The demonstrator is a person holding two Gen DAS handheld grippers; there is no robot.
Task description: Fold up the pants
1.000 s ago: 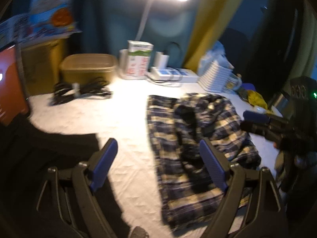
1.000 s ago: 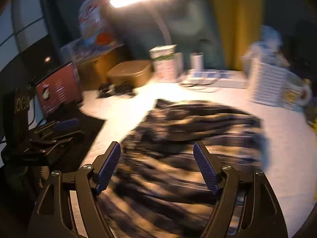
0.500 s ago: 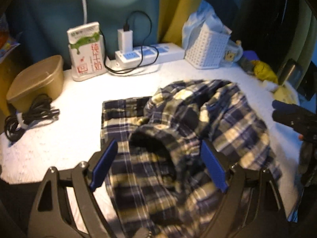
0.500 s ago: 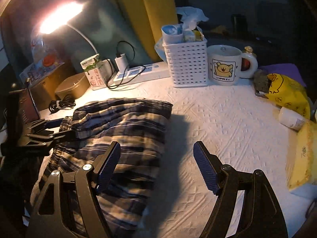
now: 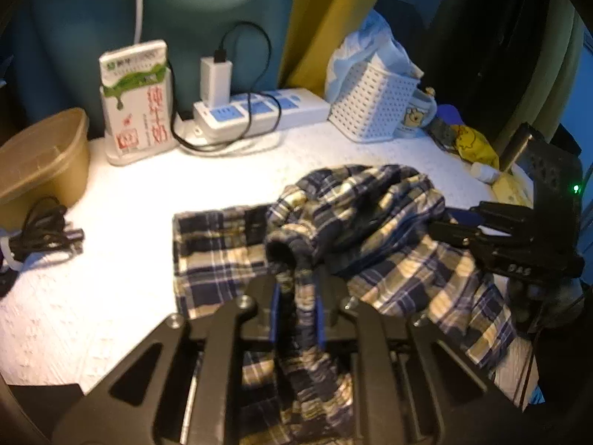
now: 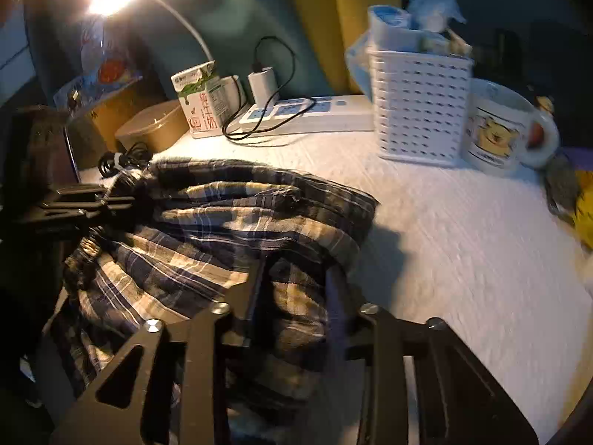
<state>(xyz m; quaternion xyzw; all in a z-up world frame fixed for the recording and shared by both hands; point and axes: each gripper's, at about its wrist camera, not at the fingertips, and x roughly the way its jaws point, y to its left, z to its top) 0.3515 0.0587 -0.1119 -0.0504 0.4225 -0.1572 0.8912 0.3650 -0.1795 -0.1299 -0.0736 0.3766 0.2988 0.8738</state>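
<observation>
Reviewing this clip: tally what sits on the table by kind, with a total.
Plaid pants: 1
Milk carton: 1
Power strip: 1
White basket: 1
Bear mug: 1
Brown lidded container: 1
Coiled black cable: 1
Total: 7

Both wrist views share pants [image 5: 389,230]

The pants [image 5: 389,230] are soft, matt woven plaid cloth, rumpled. The tabletop [image 6: 463,230] wears a white cover with a rough, embossed texture. The basket [image 6: 420,107] is perforated white plastic, the mug [image 6: 500,129] glossy ceramic, the milk carton [image 5: 137,100] printed paper, the left claw [image 5: 296,307] matt black plastic with blue pads
</observation>
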